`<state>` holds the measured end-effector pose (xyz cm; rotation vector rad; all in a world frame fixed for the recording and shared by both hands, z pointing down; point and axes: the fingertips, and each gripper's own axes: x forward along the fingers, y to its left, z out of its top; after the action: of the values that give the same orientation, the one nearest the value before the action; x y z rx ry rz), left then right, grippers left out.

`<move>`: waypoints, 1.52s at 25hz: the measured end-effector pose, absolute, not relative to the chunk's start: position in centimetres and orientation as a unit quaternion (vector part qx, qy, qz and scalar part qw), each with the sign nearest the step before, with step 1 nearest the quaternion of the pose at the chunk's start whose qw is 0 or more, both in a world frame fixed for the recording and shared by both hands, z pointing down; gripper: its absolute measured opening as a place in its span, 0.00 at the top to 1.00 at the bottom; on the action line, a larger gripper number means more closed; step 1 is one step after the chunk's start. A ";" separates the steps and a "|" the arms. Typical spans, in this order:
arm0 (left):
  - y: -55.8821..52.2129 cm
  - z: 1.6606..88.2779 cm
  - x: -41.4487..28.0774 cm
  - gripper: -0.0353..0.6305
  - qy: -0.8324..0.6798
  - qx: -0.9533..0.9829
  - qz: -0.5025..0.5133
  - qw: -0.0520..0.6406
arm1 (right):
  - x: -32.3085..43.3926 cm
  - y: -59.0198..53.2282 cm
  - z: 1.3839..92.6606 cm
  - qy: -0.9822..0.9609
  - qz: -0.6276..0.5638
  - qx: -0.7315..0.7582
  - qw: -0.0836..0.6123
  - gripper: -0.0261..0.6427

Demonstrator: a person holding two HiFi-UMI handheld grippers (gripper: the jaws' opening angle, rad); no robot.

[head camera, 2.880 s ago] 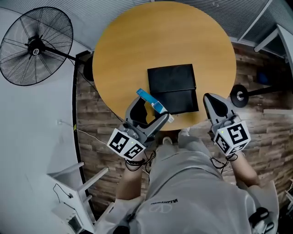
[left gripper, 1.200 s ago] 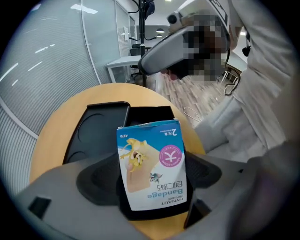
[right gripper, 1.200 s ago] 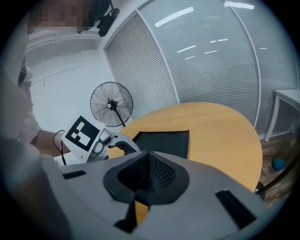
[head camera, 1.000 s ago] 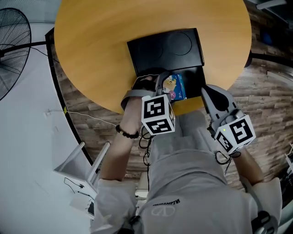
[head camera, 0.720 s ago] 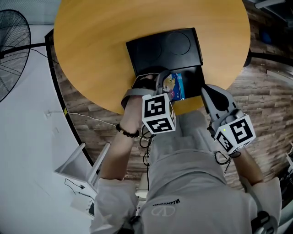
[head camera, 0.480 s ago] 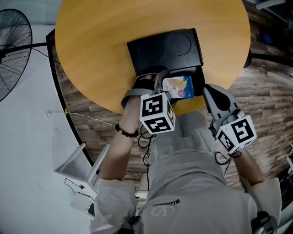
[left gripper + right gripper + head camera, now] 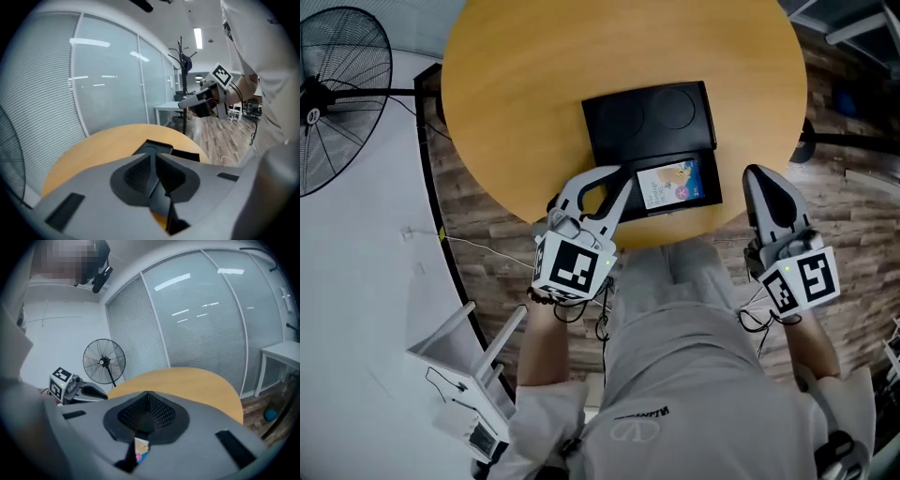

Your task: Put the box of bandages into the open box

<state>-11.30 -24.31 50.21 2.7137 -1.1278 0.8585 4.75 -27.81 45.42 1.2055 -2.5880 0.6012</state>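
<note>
The bandage box point(image 7: 668, 183), light blue with a cartoon print, lies flat in the tray half of the open black box point(image 7: 649, 117) on the round wooden table point(image 7: 525, 84). My left gripper point(image 7: 623, 174) hovers just left of the tray at the table's near edge. Its jaws are closing, the tips meet and nothing is between them; the left gripper point(image 7: 153, 154) view shows the black box point(image 7: 159, 147) just past them. My right gripper point(image 7: 766, 178) hangs shut off the table's right edge, empty. Below the right gripper point(image 7: 148, 393) a corner of the bandage box point(image 7: 140, 448) shows.
A black standing fan point(image 7: 337, 94) stands on the floor left of the table and is also seen as the fan point(image 7: 104, 361) in the right gripper view. A white frame point(image 7: 469, 375) sits low on the left. The person's lap lies below the table edge.
The left gripper let go of the bandage box, which now lies flat in the tray. It drew back left toward the person and its jaws came together. The right gripper barely moved.
</note>
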 end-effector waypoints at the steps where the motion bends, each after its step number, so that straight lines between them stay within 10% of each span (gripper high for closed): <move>1: -24.4 48.4 -12.0 0.91 -0.389 0.885 0.254 0.029 | 5.2 -28.2 44.2 -0.881 0.195 0.419 0.103 0.94; 14: -21.8 28.8 -25.9 0.94 -0.618 0.782 -0.075 0.017 | 11.5 -31.8 31.1 -0.850 0.097 0.517 0.008 0.94; 38: -20.6 28.1 -29.6 0.94 -0.637 0.762 -0.112 0.020 | 15.1 -31.1 29.0 -0.816 0.093 0.571 -0.002 0.94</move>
<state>-29.59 -20.62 28.09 2.3645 -1.9777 -0.3489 15.08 -31.10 28.96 1.7962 -2.5666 0.2922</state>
